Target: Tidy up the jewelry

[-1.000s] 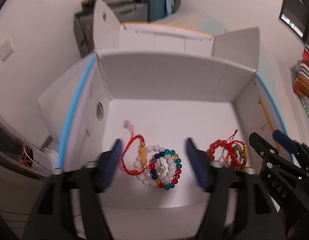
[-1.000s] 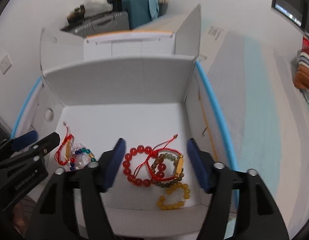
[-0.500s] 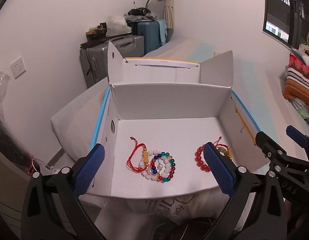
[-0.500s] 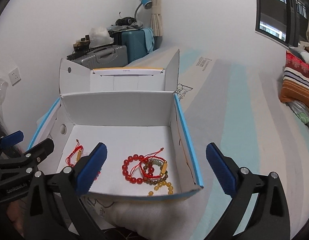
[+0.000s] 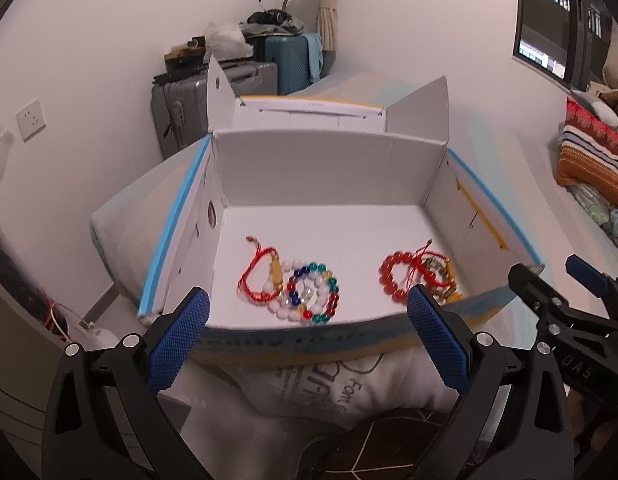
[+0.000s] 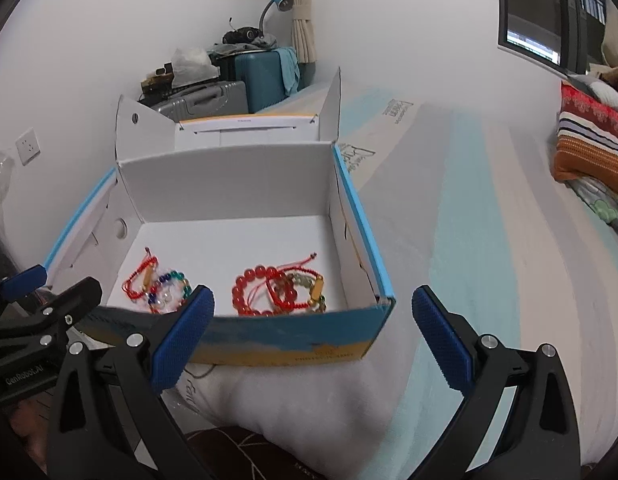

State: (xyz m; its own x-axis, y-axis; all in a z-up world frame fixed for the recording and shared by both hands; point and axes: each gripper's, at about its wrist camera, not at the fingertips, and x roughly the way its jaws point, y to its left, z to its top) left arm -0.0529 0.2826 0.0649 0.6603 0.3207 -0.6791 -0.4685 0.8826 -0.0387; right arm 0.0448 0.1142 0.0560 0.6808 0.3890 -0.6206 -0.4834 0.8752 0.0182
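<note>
**Both grippers drawn back from the box, jaws wide**

A second ago my left gripper (image 5: 307, 332) and right gripper (image 6: 311, 330) hung low inside the box (image 5: 325, 168), jaws narrower over the beads. Now both sit back outside its near wall, fingers spread apart and holding nothing. I judge the sorting finished or paused. The colourful bracelets (image 5: 305, 286) lie on the box floor ahead, between my left fingers; the red bracelets (image 6: 277, 290) lie ahead of my right, nearer its left finger
</note>
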